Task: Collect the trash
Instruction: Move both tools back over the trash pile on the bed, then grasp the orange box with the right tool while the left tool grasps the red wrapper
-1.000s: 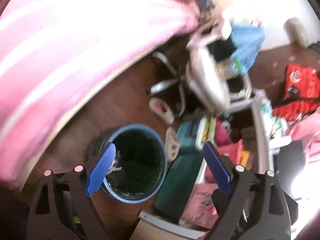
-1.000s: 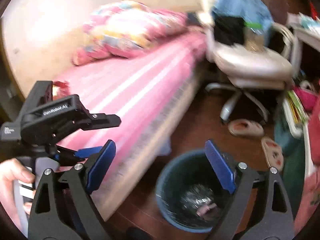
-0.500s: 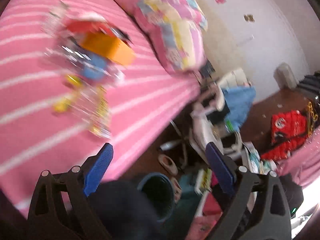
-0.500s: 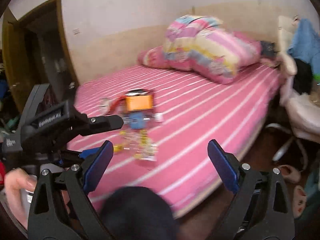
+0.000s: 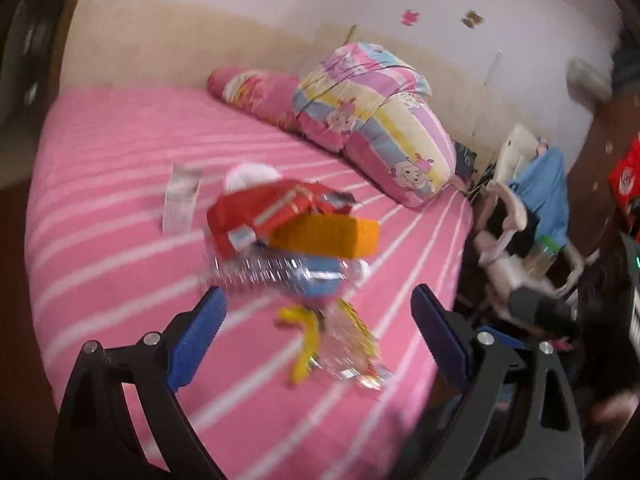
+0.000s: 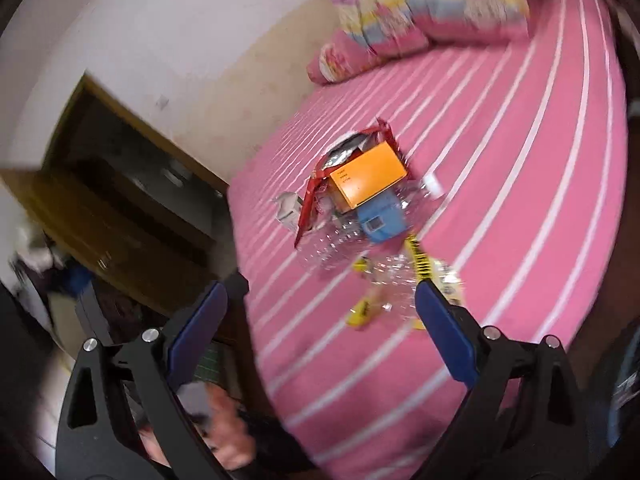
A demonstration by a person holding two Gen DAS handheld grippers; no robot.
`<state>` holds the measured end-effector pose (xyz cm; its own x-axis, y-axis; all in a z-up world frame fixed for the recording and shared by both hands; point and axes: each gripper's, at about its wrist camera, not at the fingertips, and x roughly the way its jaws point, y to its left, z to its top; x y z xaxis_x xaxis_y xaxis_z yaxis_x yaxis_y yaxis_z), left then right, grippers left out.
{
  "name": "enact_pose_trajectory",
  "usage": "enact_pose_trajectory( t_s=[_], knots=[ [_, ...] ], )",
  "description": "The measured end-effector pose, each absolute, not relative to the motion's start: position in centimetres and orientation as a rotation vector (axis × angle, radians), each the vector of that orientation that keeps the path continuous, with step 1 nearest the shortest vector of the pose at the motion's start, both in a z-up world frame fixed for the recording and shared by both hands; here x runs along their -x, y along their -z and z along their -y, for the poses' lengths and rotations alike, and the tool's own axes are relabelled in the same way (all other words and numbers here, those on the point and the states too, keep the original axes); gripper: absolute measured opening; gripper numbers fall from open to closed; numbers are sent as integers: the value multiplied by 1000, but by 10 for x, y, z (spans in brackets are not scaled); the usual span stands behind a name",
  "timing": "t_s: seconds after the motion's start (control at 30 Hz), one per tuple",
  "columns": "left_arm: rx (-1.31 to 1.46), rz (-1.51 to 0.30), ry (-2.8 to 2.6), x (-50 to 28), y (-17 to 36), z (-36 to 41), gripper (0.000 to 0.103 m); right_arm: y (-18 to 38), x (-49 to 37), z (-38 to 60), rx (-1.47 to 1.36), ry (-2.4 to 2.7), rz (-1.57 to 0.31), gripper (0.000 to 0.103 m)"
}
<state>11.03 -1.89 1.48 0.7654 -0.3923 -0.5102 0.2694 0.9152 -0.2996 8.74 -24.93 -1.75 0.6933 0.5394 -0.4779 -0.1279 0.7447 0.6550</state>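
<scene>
Since one second ago, when both wrist cameras looked down at the blue bin on the floor, we have swung both grippers up toward the bed; half a second ago the trash pile was smaller and farther ahead in each view, and it now lies closer. We see our left gripper (image 5: 316, 322) with its jaws spread wide and nothing between the blue pads (image 5: 196, 338), hovering above the pink striped bedsheet (image 5: 120, 208). Our right gripper (image 6: 320, 320) likewise has its jaws spread apart and carries nothing.

The trash pile (image 5: 296, 240) rests on the sheet, ahead of both grippers. We distinguish in it an orange box (image 5: 326, 236) lying on top, a red wrapper (image 5: 256, 212) touching the box, a blue packet (image 5: 320, 280) under the box, crinkled clear plastic (image 5: 344, 344) nearest the left gripper, and yellow wrappers (image 5: 304, 340) tangled in that plastic. A white carton (image 5: 182, 198) lies just beside the pile, apart from the red wrapper. From the right wrist, the same orange box (image 6: 366, 180) tops the pile, with the blue packet (image 6: 380, 220) below it.

A patterned quilt (image 5: 380, 120) is heaped at the far end of the bed. A chair draped with blue cloth (image 5: 544, 196) stands beside the bed. Both views are motion-blurred.
</scene>
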Motion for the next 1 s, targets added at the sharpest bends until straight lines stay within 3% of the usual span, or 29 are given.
enact_pose_trajectory(
  t_s=[0.53, 0.8, 0.87, 0.93, 0.97, 1.0],
  knots=[
    [-61, -608, 300, -219, 9, 29, 91, 69, -221, 268, -1174, -394, -871, 93],
    [-269, -599, 266, -240, 21, 53, 89, 79, -245, 266, -1196, -357, -902, 78],
    [-305, -597, 269, -243, 22, 58, 76, 82, -245, 265, -1200, -352, -912, 73],
    [-326, -627, 282, -248, 27, 60, 49, 85, -248, 263, -1201, -346, -919, 69],
    [-324, -652, 293, -251, 30, 60, 41, 85, -250, 262, -1201, -345, -917, 67],
    [-315, -668, 302, -254, 31, 59, 27, 86, -253, 261, -1195, -342, -917, 60]
  ],
)
